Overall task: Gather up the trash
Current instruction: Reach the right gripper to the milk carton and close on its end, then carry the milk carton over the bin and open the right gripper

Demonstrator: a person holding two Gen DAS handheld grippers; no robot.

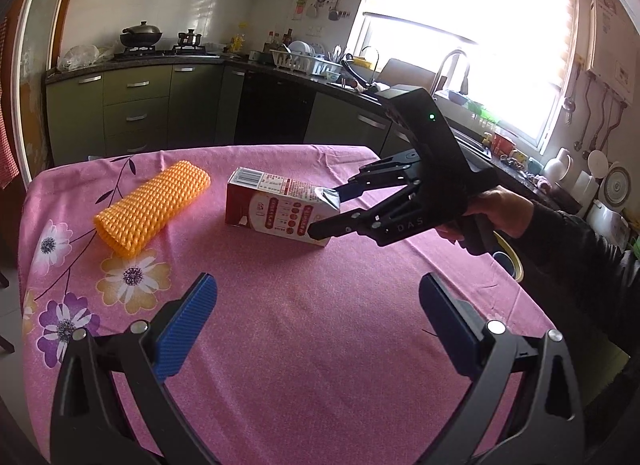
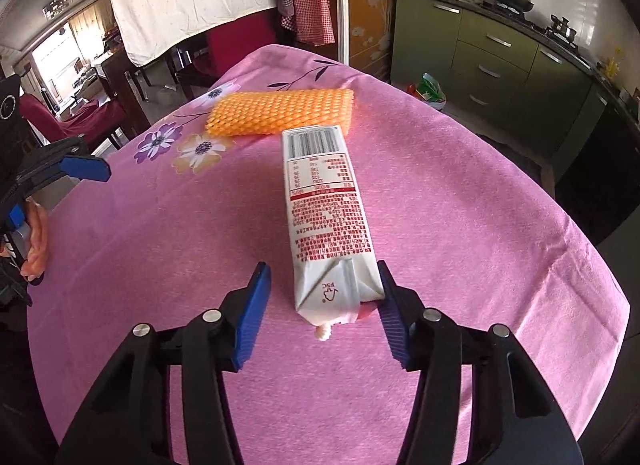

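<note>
While the left tongs (image 1: 318, 301) hover released, the right tongs (image 2: 322, 305) straddle the carton (image 2: 326, 213), unclenched.

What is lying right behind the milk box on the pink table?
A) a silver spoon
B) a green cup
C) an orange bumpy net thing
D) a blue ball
C: an orange foam net sleeve lies on the pink tablecloth just past the far end of the milk carton, which sits between the open fingers of the right gripper.

The right claw (image 2: 324, 315) gapes around the near end of a carton (image 2: 326, 201) lying on the pink tabletop (image 2: 480, 225); an orange foam net (image 2: 280, 111) lies beyond.
</note>
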